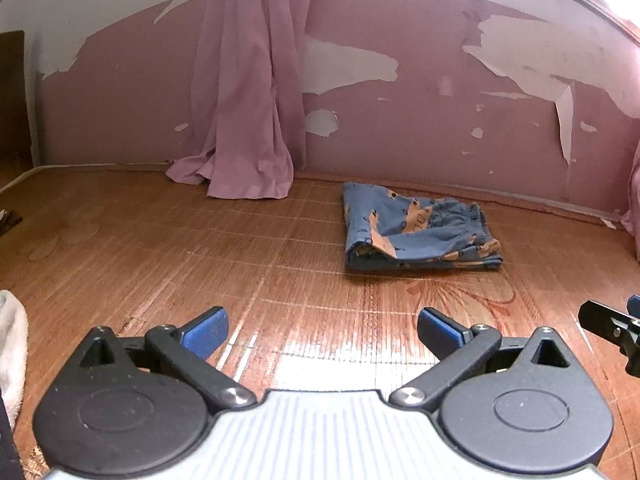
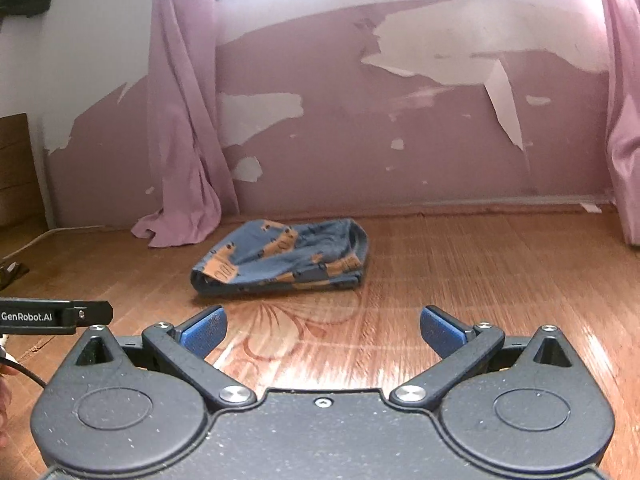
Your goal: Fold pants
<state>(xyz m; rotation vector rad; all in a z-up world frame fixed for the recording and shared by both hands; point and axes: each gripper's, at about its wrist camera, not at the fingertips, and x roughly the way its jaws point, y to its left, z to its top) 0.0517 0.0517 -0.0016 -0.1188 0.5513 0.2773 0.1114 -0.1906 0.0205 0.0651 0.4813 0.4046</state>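
Blue pants with an orange print (image 1: 420,228) lie folded into a compact bundle on the bamboo mat (image 1: 240,248), near the back wall. In the right wrist view the same pants (image 2: 284,258) sit ahead and a little left of centre. My left gripper (image 1: 322,334) is open, well short of the pants and to their left, with nothing between its blue pads. My right gripper (image 2: 323,332) is open too, empty, hovering over the mat in front of the bundle. The left gripper's body (image 2: 56,316) shows at the right view's left edge.
A pink curtain (image 1: 244,120) hangs down onto the mat left of the pants; another curtain (image 2: 624,120) hangs at the far right. A peeling pink wall (image 1: 440,120) closes the back. A white cloth (image 1: 12,344) lies at the left edge. The mat's edge (image 1: 24,180) runs at far left.
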